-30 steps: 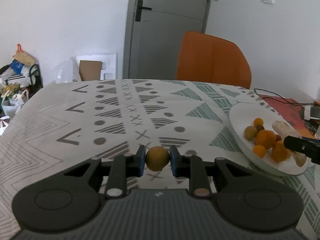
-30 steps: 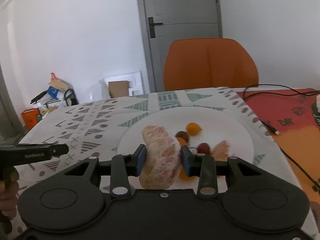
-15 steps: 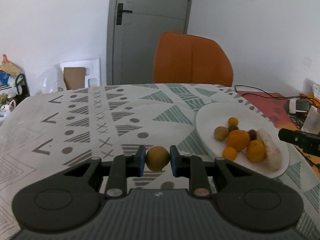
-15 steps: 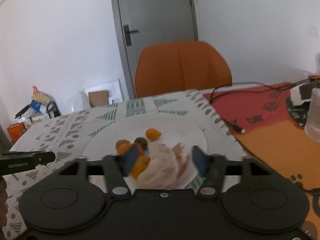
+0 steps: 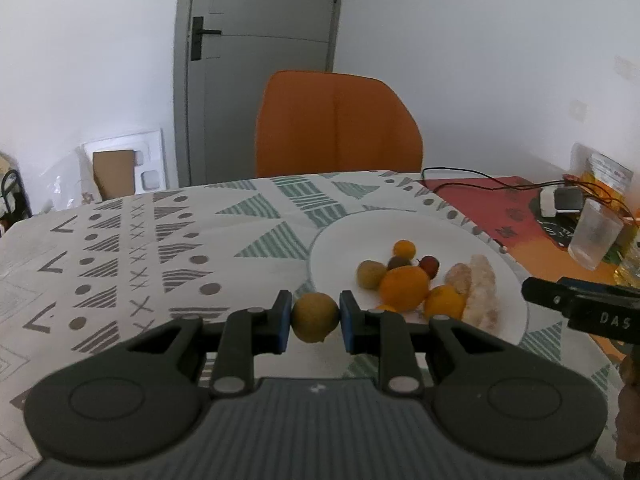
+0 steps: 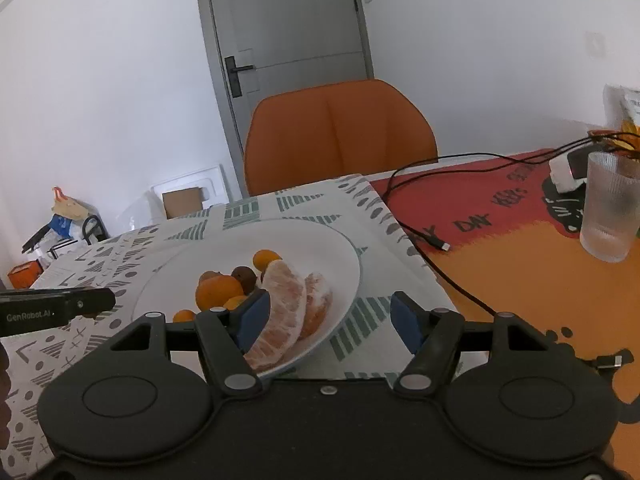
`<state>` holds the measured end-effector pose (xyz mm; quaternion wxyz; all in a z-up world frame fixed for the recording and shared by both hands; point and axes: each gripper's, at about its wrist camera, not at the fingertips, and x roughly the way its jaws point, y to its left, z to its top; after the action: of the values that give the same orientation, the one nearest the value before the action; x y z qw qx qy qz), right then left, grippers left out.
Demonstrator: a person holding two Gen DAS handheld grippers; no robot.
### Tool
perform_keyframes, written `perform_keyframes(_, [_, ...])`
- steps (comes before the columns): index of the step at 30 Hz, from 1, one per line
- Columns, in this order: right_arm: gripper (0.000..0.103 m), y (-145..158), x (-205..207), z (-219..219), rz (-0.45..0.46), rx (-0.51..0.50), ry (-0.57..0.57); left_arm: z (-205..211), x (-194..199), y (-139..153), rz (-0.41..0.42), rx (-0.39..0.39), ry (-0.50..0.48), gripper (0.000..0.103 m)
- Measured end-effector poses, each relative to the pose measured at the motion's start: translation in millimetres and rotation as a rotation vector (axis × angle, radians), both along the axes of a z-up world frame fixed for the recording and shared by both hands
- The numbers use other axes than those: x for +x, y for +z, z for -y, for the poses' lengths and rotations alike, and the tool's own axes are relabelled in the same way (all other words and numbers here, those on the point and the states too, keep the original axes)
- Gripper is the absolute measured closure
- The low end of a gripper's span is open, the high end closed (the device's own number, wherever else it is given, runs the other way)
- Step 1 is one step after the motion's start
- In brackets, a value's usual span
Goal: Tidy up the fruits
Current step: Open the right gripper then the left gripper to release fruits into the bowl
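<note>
Left gripper (image 5: 314,322) pinches small round fruit (image 5: 315,317) across middle, near-left of plate (image 5: 516,280). Fruit likely light, smooth, firm; gentle squeeze. Right gripper (image 6: 328,322) spread; peeled segments (image 6: 286,308) on plate, soft.

round yellow-green fruit (image 5: 315,317) pinched above tablecloth; oranges, peeled segments (image 6: 289,307) on plate (image 6: 344,256).

Left wrist view: white letters "DAS" on the side of the right gripper (image 5: 592,312); the rest runs out of frame.
Right wrist view: white "CenRobot.AI" on the side of the left gripper (image 6: 52,309).
Red-orange mat (image 6: 516,248) on the bench carries black lettering; "DAY" reads clearly, the neighbouring words do not.
</note>
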<state>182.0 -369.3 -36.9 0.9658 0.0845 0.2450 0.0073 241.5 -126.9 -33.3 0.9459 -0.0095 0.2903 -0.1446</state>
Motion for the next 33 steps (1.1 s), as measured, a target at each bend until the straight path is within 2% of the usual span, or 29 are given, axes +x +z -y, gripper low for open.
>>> perform_keyframes(12, [0.036,-3.4,-9.6,9.2,-0.005,0.034,0.006,35.9,-2.1,9.1,0.017,0.006,-0.07,0.079])
perform_keyframes(18, [0.03,-1.7,-14.0,7.5,0.001,0.033,0.017,39.8,-6.4,11.2,0.004,0.014,-0.062,0.072])
perform_keyframes(20, [0.029,-1.1,-15.8,6.8,0.006,0.035,0.025,36.3,-7.7,12.2,-0.001,0.02,-0.046,0.068])
perform_keyframes(22, [0.028,-1.2,-17.3,6.1,0.009,0.04,0.029,33.0,-9.1,14.0,-0.004,0.031,-0.027,0.058])
perform_keyframes(27, [0.027,-0.4,-23.4,3.4,0.017,0.054,0.047,24.4,-17.9,20.8,0.016,0.042,0.023,0.046])
perform_keyframes(32, [0.018,4.9,-31.8,1.7,0.036,0.06,0.06,20.6,-29.0,25.1,0.024,0.07,0.055,0.036])
perform_keyframes(33, [0.015,5.8,-33.8,1.2,0.04,0.061,0.063,20.2,-31.3,26.3,0.027,0.078,0.061,0.029])
